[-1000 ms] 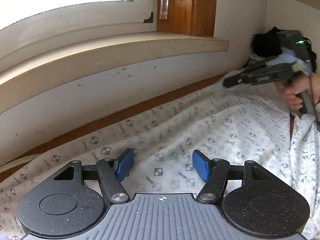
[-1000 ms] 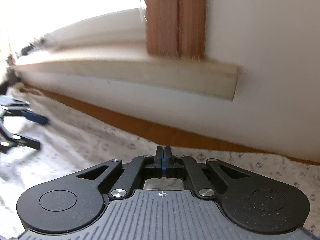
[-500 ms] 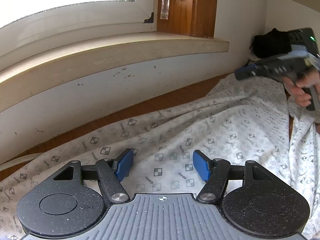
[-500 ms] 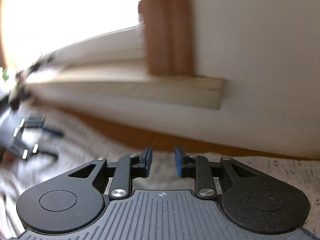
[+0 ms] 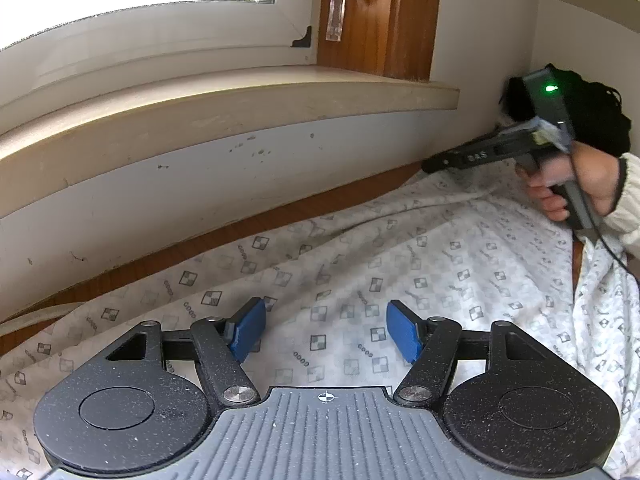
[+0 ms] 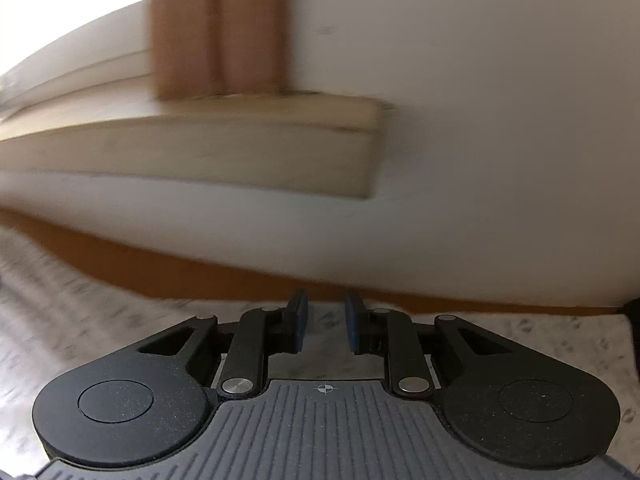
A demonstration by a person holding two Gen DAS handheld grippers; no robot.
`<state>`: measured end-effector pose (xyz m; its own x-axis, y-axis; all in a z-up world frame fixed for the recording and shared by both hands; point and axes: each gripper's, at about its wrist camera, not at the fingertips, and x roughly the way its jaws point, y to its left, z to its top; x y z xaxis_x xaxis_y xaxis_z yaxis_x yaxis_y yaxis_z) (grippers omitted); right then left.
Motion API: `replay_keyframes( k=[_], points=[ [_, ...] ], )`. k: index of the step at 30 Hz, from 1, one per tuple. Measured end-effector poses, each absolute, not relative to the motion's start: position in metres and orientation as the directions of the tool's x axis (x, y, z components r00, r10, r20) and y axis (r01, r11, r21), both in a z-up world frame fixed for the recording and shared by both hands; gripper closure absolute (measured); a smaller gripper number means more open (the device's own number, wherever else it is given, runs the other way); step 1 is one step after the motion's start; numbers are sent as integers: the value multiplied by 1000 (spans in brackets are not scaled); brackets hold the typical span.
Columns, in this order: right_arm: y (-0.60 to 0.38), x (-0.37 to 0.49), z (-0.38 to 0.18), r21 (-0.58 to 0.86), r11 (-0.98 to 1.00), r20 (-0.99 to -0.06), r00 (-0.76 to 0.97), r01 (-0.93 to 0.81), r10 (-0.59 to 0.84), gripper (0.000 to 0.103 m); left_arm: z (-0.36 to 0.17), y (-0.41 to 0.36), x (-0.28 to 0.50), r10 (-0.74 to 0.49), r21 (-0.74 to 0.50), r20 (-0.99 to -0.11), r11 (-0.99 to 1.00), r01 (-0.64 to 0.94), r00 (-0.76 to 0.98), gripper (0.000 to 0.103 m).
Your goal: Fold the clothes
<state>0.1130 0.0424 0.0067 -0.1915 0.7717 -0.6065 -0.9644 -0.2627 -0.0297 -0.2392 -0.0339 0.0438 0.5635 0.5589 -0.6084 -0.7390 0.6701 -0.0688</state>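
Note:
A white garment with small grey checker marks [image 5: 360, 256] lies spread over the wooden surface below the window sill. My left gripper [image 5: 326, 330] is open and empty, low over the cloth near its front part. My right gripper [image 6: 325, 326] is open and empty, just above the cloth's far edge [image 6: 100, 320] by the wall; that view is blurred. In the left wrist view the right gripper [image 5: 436, 166] is at the far right, held by a hand over the cloth's far corner.
A pale window sill [image 5: 224, 104] juts out over the white wall above the wooden surface [image 5: 304, 210]. A black bundle [image 5: 600, 116] lies in the far right corner. A wooden window frame [image 5: 384, 16] rises behind.
My right gripper has opened and let go of the cloth corner, then swung right and down toward the far edge. My left gripper has stayed open in the same place.

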Motion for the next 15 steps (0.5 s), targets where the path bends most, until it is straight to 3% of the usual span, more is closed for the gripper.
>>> replay_keyframes(
  k=[5,9,13,15],
  points=[
    [37,150,21,33,-177,-587,-162,-984,793,82,45,-32,-241,551,-85,-607,672,-736,573,31],
    [25,210,34,11,-60,-570,-56,-998,820,63,46,-34,-245,547,-84,-609,676,-732,574,31],
    [27,258,22,-22,50,-629,53,-999,775,60,46,-38,-252,543,-56,-616,693,-719,571,31],
    [27,272,17,-20,74,-635,70,-997,770,51,46,-39,-257,539,-61,-615,695,-717,575,31]
  ],
)
